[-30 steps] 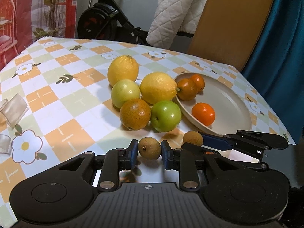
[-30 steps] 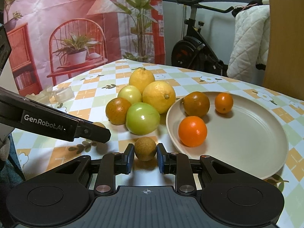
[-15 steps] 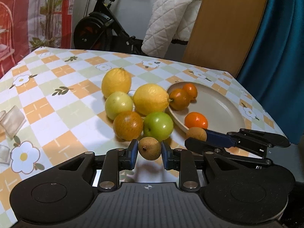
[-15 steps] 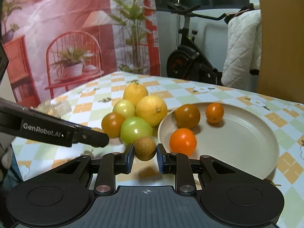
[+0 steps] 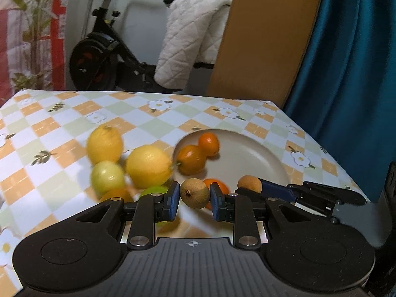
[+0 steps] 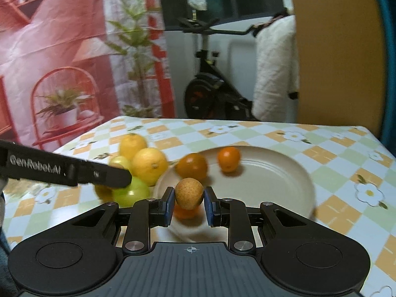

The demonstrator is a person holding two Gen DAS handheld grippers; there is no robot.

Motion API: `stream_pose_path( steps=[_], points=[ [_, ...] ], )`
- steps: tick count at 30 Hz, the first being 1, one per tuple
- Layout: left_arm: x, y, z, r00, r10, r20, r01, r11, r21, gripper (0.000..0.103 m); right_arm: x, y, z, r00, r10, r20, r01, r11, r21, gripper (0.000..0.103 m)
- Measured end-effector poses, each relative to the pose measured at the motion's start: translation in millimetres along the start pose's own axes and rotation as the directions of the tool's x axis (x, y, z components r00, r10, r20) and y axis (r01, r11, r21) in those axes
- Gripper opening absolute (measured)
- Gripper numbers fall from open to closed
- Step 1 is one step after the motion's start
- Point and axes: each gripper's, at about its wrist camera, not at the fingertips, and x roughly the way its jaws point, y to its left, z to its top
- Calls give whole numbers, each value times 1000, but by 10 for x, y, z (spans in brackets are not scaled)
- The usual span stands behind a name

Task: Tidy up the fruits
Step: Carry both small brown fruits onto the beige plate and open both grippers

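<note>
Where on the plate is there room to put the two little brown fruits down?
The plate is bare across its middle and right side, up to the rim. Its left side is crowded by the dark orange fruit, the small orange and another orange near the front.

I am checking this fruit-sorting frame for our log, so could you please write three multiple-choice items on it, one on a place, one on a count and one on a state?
1. Where do the two yellow lemons lie?
A. on the plate
B. on the tablecloth beside the plate
C. in a gripper

2. How many orange fruits lie on the plate?
A. one
B. three
C. five

3. What is the state of the left gripper?
A. shut on a small brown fruit
B. open, holding nothing
C. shut on a lemon

Answers:
1 B: both lemons rest on the checked tablecloth, outside the rim of the plate.
2 B: the right wrist view shows three orange fruits on it, one partly hidden behind the right gripper.
3 A: the left gripper pinches the small brown fruit between its blue pads.
</note>
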Motion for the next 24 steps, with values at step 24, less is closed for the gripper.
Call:
stream_pose_path(
  steps=[24],
  points=[
    [606, -338, 21, 991, -58, -120, 65, 996, 57, 28, 127, -361, -127, 987, -153, -48, 155, 986, 55, 23]
  ],
)
